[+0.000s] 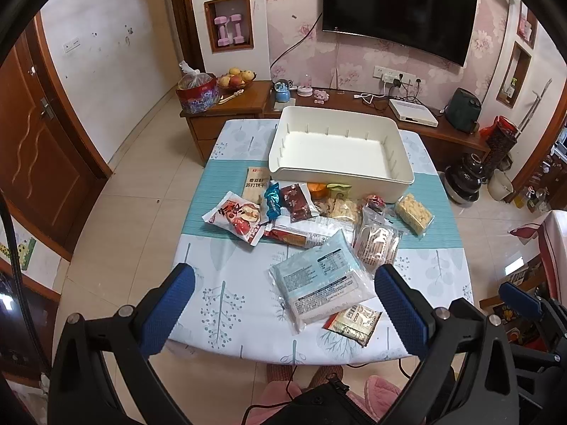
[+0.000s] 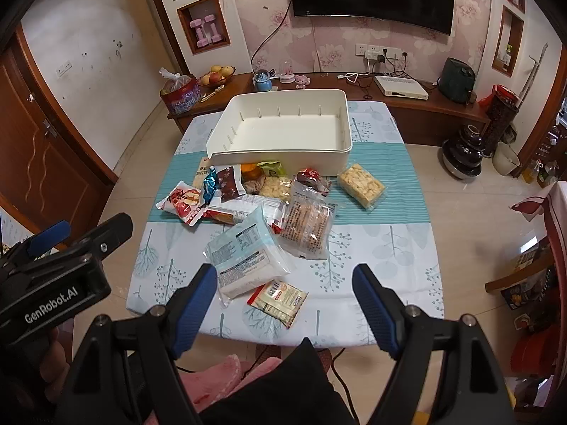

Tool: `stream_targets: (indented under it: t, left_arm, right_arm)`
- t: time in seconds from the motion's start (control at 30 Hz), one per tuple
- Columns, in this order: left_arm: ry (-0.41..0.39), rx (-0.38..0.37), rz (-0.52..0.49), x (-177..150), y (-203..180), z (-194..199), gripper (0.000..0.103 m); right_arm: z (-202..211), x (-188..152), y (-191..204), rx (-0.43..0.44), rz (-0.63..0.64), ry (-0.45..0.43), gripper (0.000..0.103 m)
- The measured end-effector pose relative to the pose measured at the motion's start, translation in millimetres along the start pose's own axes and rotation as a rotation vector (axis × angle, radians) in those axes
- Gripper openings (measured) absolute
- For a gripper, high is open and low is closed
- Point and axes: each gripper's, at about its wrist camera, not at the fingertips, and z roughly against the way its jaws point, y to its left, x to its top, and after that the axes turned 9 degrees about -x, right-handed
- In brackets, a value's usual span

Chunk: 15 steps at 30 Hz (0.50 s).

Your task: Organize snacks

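Observation:
An empty white bin (image 1: 340,148) (image 2: 283,131) stands at the far side of the small table (image 1: 230,304) (image 2: 389,269). Several snack packets lie in front of it: a large pale blue pack (image 1: 319,279) (image 2: 244,258), a small yellow sachet (image 1: 354,322) (image 2: 280,299), a clear biscuit pack (image 1: 377,242) (image 2: 308,226), a yellow cracker bar (image 1: 414,214) (image 2: 361,180) and a red-and-white packet (image 1: 235,217) (image 2: 182,205). My left gripper (image 1: 283,301) hangs open above the table's near edge, holding nothing. My right gripper (image 2: 285,299) is open too, over the yellow sachet without touching it.
A low wooden cabinet (image 1: 230,106) behind the table carries a fruit bowl (image 1: 235,79), a red tin and a white set-top box (image 1: 414,113). A television (image 1: 397,10) hangs on the wall. Tiled floor surrounds the table; dark pots (image 1: 464,177) stand at the right.

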Motion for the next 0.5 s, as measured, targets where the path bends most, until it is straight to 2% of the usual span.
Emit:
stream_targets:
  t: [0.5]
  left_arm:
    - [0.006,0.002,0.005,-16,-8,4,0.101]
  right_arm:
    - [6,-1,-2,0.007,0.043,0.0,0.08]
